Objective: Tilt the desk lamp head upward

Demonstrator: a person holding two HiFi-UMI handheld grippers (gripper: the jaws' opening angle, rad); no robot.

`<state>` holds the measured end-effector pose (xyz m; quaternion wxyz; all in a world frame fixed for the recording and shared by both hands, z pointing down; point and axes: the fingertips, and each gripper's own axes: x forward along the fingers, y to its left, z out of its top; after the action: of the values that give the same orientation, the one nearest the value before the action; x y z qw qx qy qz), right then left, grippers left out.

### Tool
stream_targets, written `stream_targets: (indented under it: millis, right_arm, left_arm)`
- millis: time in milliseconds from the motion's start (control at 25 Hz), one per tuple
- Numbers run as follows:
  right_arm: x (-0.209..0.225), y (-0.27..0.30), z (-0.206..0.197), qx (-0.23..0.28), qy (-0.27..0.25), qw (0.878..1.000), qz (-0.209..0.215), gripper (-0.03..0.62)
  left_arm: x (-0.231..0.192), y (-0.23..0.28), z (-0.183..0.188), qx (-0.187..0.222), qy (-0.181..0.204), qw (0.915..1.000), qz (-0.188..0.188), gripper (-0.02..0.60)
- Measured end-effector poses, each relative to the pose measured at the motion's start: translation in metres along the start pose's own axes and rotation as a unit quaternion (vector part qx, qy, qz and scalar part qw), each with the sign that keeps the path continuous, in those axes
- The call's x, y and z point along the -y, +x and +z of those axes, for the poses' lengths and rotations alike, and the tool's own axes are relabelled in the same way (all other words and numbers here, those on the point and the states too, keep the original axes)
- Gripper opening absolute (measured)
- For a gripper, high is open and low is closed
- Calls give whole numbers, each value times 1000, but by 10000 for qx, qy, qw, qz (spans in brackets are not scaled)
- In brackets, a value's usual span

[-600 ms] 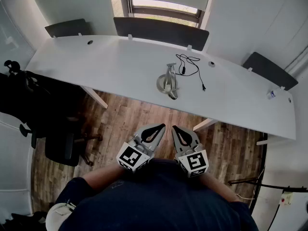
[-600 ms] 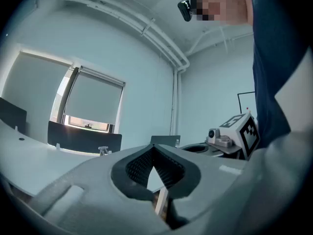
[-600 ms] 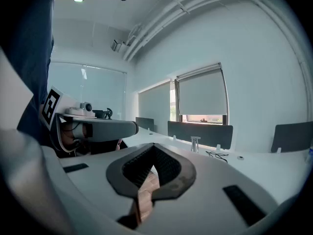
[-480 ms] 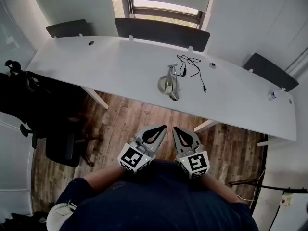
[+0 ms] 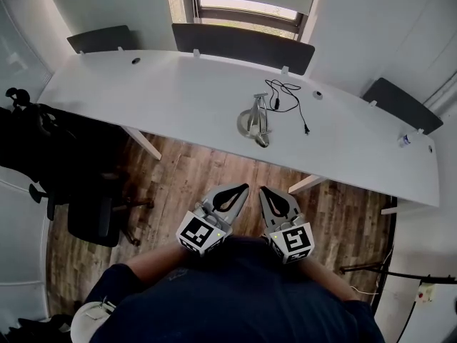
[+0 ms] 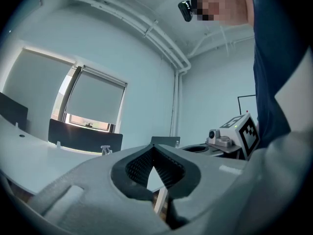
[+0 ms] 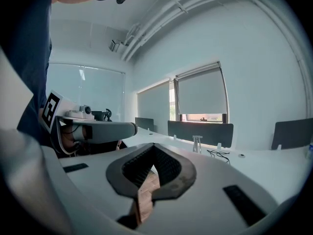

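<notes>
The silver desk lamp (image 5: 253,121) stands folded low on the white desk (image 5: 143,91), its head towards the desk's near edge; its black cable (image 5: 287,95) trails off to the right. It shows small and far off as the lamp (image 6: 106,150) in the left gripper view and as the lamp (image 7: 197,142) in the right gripper view. Both grippers are held close to the person's body, well short of the desk. My left gripper (image 5: 240,188) is shut with nothing in it, and so is my right gripper (image 5: 262,190). Their tips point towards the lamp.
Dark divider panels (image 5: 243,45) line the desk's far edge under a window. A black office chair (image 5: 89,206) stands at the left on the wooden floor (image 5: 214,170). A small bottle (image 5: 404,140) sits at the desk's far right. Desk legs (image 5: 143,145) stand under the near edge.
The head view has shifted slightly, so the lamp sits a little lower and further right in the frame. Both grippers stay shut in the same place by the body.
</notes>
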<state>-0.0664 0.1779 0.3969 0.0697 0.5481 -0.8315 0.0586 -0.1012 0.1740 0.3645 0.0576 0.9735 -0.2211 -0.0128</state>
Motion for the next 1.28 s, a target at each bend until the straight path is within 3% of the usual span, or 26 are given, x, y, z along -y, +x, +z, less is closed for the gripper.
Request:
stream_targets:
  millis: [360, 560, 1000, 1280]
  right_arm:
    - [-20, 8, -6, -103, -6, 9998, -161, 8]
    - [-6, 13, -5, -58, 61, 9998, -166, 9]
    - [80, 61, 1, -47, 107, 9990, 442, 9]
    - [141, 96, -6, -158, 320, 9934, 1087, 9]
  left_arm:
    - [-13, -16, -8, -9, -13, 9999, -169, -6]
    - [-22, -5, -9, -28, 86, 9999, -138, -6]
    - [-60, 84, -3, 43, -23, 9988, 483, -6]
    - [-94, 146, -24, -330, -3, 9940, 1042, -6]
